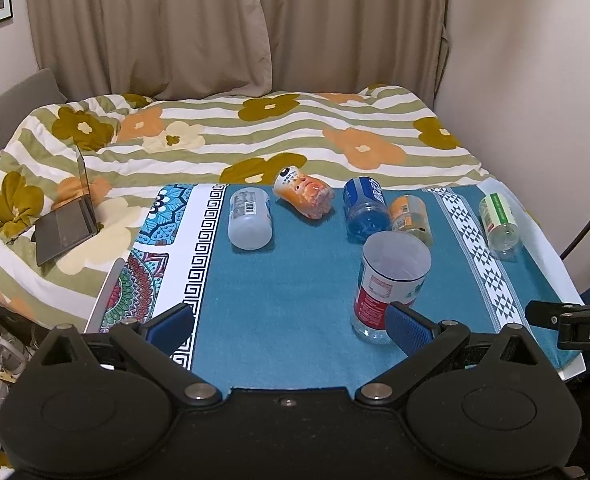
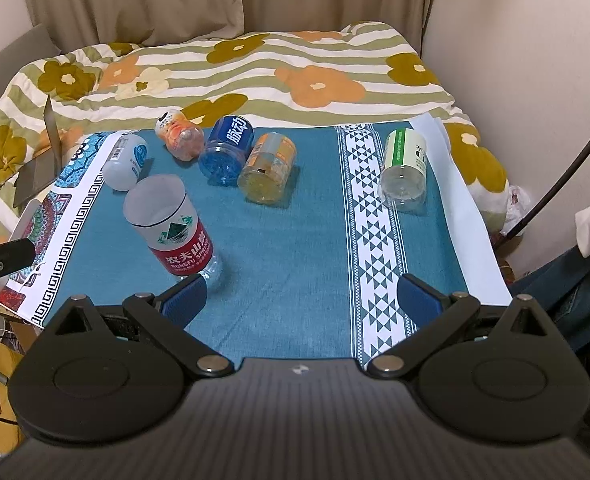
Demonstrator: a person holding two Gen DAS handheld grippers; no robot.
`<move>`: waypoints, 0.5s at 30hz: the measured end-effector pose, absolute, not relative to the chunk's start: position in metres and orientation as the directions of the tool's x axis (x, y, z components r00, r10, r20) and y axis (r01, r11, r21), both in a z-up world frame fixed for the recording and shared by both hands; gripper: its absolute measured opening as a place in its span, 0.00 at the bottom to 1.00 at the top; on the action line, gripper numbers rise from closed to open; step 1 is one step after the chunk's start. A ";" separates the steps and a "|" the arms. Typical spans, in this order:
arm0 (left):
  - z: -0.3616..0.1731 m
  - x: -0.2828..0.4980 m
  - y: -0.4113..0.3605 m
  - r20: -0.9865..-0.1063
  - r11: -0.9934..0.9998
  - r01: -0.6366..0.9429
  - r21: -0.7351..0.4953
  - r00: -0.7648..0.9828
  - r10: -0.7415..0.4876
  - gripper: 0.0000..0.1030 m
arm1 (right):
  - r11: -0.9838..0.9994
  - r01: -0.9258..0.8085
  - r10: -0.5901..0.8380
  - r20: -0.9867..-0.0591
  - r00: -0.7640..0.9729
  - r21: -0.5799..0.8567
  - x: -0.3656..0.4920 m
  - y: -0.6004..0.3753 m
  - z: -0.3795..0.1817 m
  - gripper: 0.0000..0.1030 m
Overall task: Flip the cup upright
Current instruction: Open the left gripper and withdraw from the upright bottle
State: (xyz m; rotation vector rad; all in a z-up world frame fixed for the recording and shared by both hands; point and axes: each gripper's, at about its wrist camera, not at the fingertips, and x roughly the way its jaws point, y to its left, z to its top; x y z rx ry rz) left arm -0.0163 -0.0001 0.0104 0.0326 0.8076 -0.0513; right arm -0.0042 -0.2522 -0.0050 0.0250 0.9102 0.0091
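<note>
Red-labelled cup [image 1: 391, 280] cut from a clear plastic bottle, standing upright, open rim up, on the teal tablecloth [image 1: 287, 280]; white upper band with a green mountain logo, ribbed clear base. Seen from the right wrist at about 10 o'clock, near the patterned border; seen from the left wrist at about 2 o'clock. Lower corner of the cup hidden behind a blue pad in both views; touching or merely in front, impossible to tell. Left gripper [image 1: 291, 324] spread wide, holding nothing. Right gripper [image 2: 301, 300] likewise wide open, empty. Five more cut cups [image 2: 267, 168] lying on their sides at 12 o'clock. Small label print illegible.
</note>
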 end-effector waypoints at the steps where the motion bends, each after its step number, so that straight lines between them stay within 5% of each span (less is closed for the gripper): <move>1: 0.010 -0.016 0.000 -0.722 0.998 0.058 0.010 0.691 -0.033 1.00 | 1.000 0.002 0.019 -0.789 0.614 0.026 -0.004 -0.252 -0.005 1.00; 15: 0.010 -0.016 0.001 -0.720 0.998 0.059 0.015 0.693 -0.030 1.00 | 1.000 0.002 0.018 -0.789 0.614 0.024 -0.004 -0.252 -0.005 1.00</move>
